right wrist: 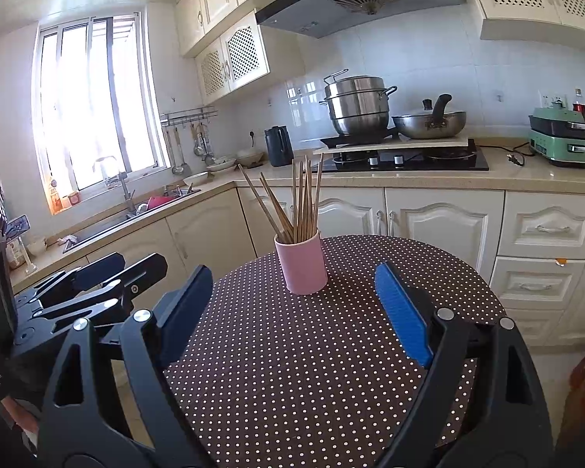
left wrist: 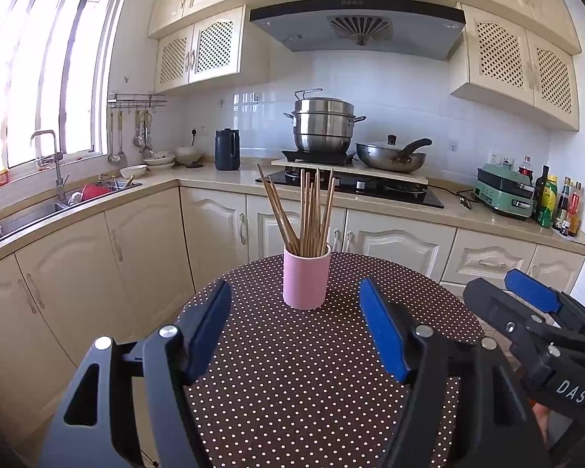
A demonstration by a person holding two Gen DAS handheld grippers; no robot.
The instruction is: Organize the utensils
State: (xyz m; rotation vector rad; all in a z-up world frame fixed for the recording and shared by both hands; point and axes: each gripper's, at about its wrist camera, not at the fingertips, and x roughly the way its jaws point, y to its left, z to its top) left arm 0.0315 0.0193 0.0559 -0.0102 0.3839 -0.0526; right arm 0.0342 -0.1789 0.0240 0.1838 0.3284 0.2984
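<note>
A pink cup (left wrist: 306, 279) (right wrist: 301, 262) stands upright on the far part of a round table with a brown polka-dot cloth (left wrist: 312, 370) (right wrist: 312, 351). Several wooden chopsticks (left wrist: 308, 214) (right wrist: 296, 202) stick up out of it, fanned apart. My left gripper (left wrist: 296, 292) is open, hovering over the table short of the cup, nothing between its blue pads (left wrist: 382, 331). My right gripper (right wrist: 292, 277) is open wide, also short of the cup and empty. Each gripper shows at the edge of the other's view: the right gripper (left wrist: 499, 280) and the left gripper (right wrist: 136, 259).
Cream cabinets and a beige counter (left wrist: 214, 179) run behind the table. On it are a sink (left wrist: 58, 202), a black kettle (left wrist: 227, 149), a hob with a steel steamer pot (left wrist: 321, 124) and wok (left wrist: 394, 154), a green appliance (left wrist: 505, 193) and bottles (left wrist: 557, 202).
</note>
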